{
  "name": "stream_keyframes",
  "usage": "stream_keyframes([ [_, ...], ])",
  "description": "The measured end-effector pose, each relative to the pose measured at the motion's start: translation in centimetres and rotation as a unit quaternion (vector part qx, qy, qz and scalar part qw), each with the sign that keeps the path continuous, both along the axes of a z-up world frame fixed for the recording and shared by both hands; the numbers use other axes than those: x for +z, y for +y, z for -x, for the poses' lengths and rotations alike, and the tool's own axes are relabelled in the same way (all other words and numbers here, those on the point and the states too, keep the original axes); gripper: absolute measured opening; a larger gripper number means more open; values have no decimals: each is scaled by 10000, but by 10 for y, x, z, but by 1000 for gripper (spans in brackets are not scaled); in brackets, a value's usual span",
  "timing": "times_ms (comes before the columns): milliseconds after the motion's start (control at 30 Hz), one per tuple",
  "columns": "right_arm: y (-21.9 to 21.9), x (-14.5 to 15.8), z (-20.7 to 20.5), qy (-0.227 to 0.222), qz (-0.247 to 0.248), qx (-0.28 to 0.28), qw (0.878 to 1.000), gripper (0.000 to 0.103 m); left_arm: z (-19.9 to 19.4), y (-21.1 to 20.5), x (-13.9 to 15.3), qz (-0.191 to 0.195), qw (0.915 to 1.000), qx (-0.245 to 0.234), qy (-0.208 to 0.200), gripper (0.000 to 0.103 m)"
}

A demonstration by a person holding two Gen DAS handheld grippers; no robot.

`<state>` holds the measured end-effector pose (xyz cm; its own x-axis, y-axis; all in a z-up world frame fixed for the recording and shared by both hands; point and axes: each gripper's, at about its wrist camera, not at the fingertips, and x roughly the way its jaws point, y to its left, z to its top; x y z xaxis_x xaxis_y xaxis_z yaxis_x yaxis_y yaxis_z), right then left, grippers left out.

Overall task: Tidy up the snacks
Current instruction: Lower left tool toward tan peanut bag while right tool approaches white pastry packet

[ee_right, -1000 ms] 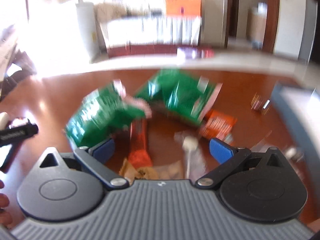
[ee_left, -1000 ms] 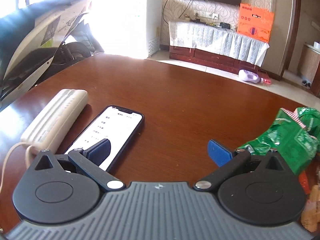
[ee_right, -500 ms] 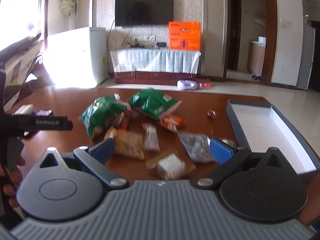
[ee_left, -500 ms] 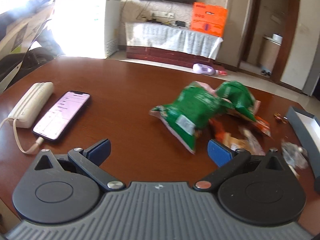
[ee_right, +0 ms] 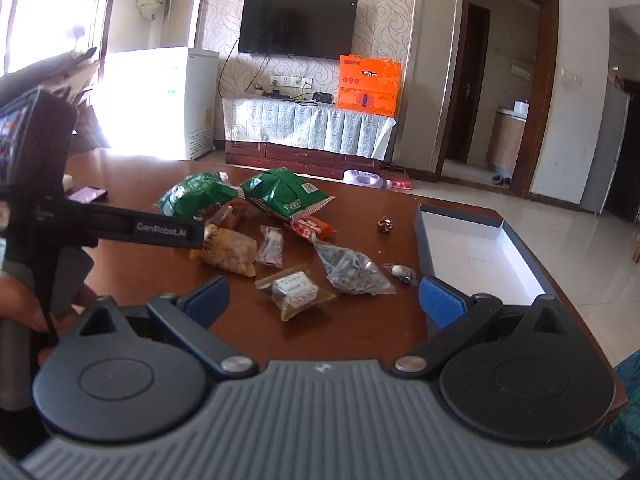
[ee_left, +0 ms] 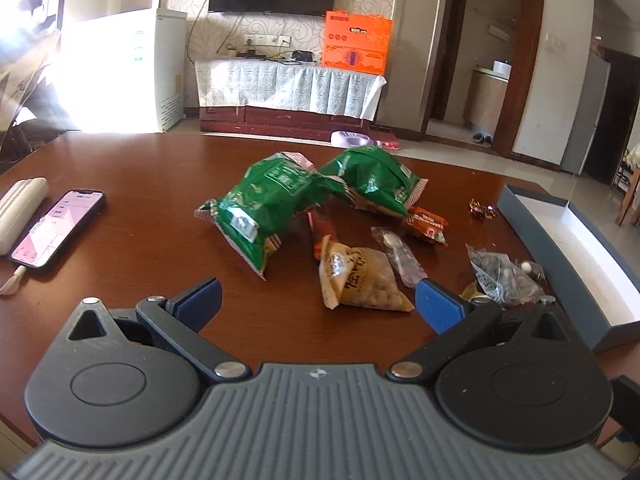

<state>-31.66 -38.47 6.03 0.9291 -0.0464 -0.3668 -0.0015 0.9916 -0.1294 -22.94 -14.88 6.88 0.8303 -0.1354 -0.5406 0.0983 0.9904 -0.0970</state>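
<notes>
While both sets of jaws are held released above the tabletop (ee_left: 140,184), the snacks (ee_right: 294,290) are seen scattered ahead, the right gripper (ee_right: 322,298) nearer the empty box (ee_right: 480,248) lying rightward.

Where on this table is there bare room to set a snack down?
Bare wood lies between the phone and the left green bag, and nearer the left tool. The box interior is bare. Crowded: packets between the green bags and the box.
</notes>
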Motion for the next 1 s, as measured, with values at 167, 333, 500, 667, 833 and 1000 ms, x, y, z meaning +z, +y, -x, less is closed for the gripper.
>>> stream_keyframes([
  [167,-9,-17,-16,389,-234,-63,9989,103,-8,-4,-4,-228,9992,-326,-38,103],
  [333,0,-34,-23,510,-44,56,9987,103,-14,-5,-8,-401,9963,-757,-118,103],
  [500,3,-39,-34,615,-182,137,9978,103,-30,-4,-14,-402,9948,-932,-51,103],
  [667,7,-43,-39,710,-279,218,9968,103,-45,-11,-17,-267,9963,-818,-60,103],
  [833,12,-44,-38,706,-77,220,9972,103,-57,-24,-23,-272,9975,-648,-17,103],
  [1000,10,-43,-40,751,-86,167,9970,103,-65,-31,-28,-217,9974,-685,61,103],
])
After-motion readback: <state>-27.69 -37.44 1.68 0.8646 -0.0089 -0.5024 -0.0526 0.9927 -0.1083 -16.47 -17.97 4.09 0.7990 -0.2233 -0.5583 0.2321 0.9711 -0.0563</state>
